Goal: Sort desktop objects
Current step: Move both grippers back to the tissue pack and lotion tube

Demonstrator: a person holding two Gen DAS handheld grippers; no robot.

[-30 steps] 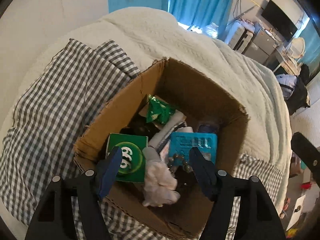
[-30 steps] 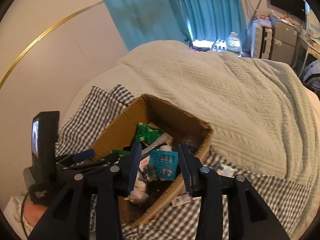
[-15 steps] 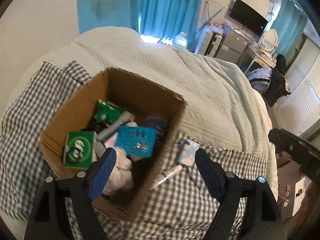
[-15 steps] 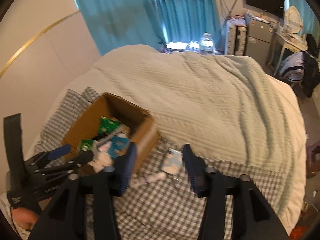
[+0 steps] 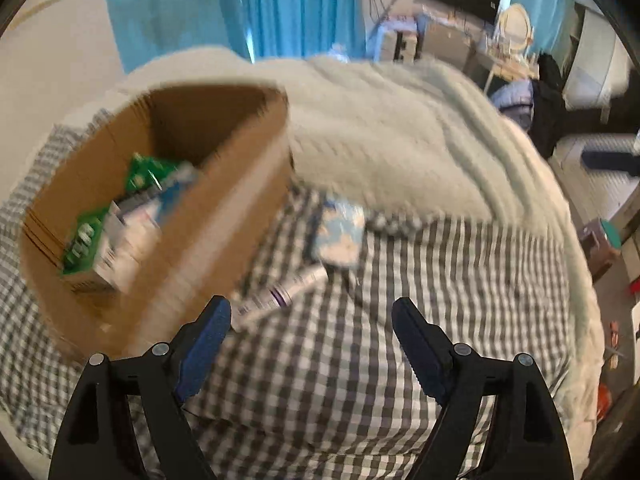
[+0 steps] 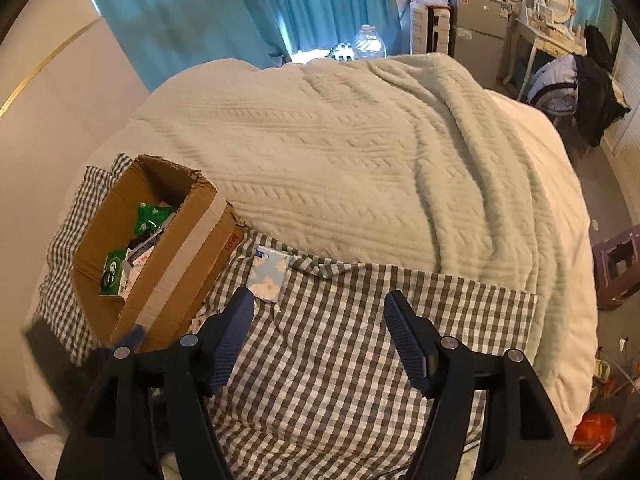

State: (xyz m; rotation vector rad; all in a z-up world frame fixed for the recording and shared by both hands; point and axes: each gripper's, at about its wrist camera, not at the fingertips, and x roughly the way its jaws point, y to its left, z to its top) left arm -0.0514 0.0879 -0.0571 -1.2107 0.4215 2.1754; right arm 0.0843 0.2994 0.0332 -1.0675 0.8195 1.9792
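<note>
An open cardboard box [image 5: 224, 216] stands on the left of a checked cloth [image 5: 400, 320], holding green packs [image 5: 82, 240] and other small items. Right of it lie a blue tissue packet with white clouds [image 5: 340, 236] and a white tube with a purple band [image 5: 280, 292]. My left gripper [image 5: 310, 316] is open and empty above the cloth, its left fingertip near the tube's end. In the right wrist view the box [image 6: 180, 264] and the packet [image 6: 268, 276] sit left of and beyond my right gripper [image 6: 320, 304]. Its jaws are opening with nothing between them.
A pale knitted blanket [image 6: 360, 152] covers the bed beyond the cloth. Blue curtains [image 6: 240, 8] hang at the back. The bed edge drops to a cluttered floor [image 6: 608, 280] on the right. The left wrist view is blurred by motion.
Both grippers moved from over the box to the right, above the checked cloth. Both sets of jaws stand wider than before. The box now lies to their left.
</note>
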